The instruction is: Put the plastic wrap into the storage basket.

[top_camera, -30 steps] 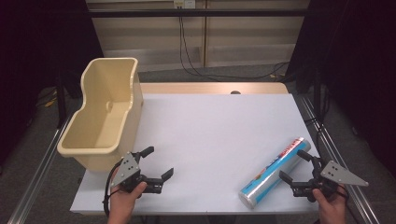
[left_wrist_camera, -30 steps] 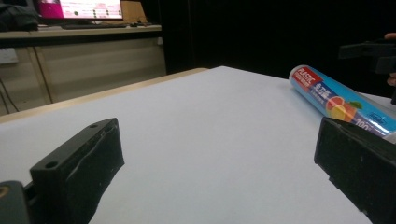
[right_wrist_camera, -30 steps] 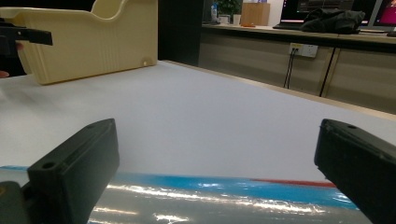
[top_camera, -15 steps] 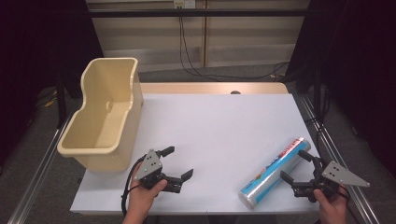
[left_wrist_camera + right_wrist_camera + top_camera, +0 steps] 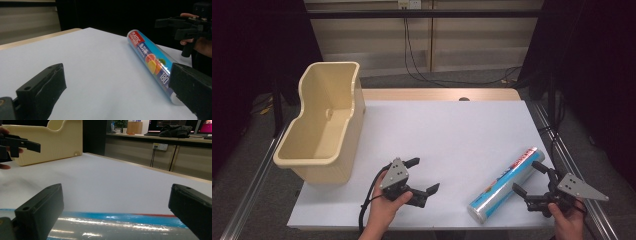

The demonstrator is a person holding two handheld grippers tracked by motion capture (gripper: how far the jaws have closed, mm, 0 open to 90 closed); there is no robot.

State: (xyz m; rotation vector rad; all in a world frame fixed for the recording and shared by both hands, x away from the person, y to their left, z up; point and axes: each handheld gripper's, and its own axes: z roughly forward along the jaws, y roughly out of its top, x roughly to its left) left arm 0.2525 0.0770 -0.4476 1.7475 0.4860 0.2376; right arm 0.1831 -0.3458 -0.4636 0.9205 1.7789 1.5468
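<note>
A roll of plastic wrap (image 5: 503, 185) with a blue printed label lies on the white table at the front right, pointing diagonally away. My right gripper (image 5: 527, 177) stands open just right of it, one jaw to each side of the roll's middle, not touching; in the right gripper view the roll (image 5: 112, 225) lies just in front of the jaws. My left gripper (image 5: 424, 175) is open at the front centre, pointing at the roll (image 5: 150, 55), a short gap away. A cream plastic bin (image 5: 324, 125) stands empty at the left.
The white table top (image 5: 452, 130) has a wooden strip along its far edge. The bin (image 5: 55, 140) overhangs the left edge. Metal rails run beside the table. Cables hang at the back wall. The other hand and its gripper (image 5: 185, 25) sit beyond the roll.
My left gripper has moved right along the table's front, from beside the bin toward the roll. The right gripper and the roll have stayed put.
</note>
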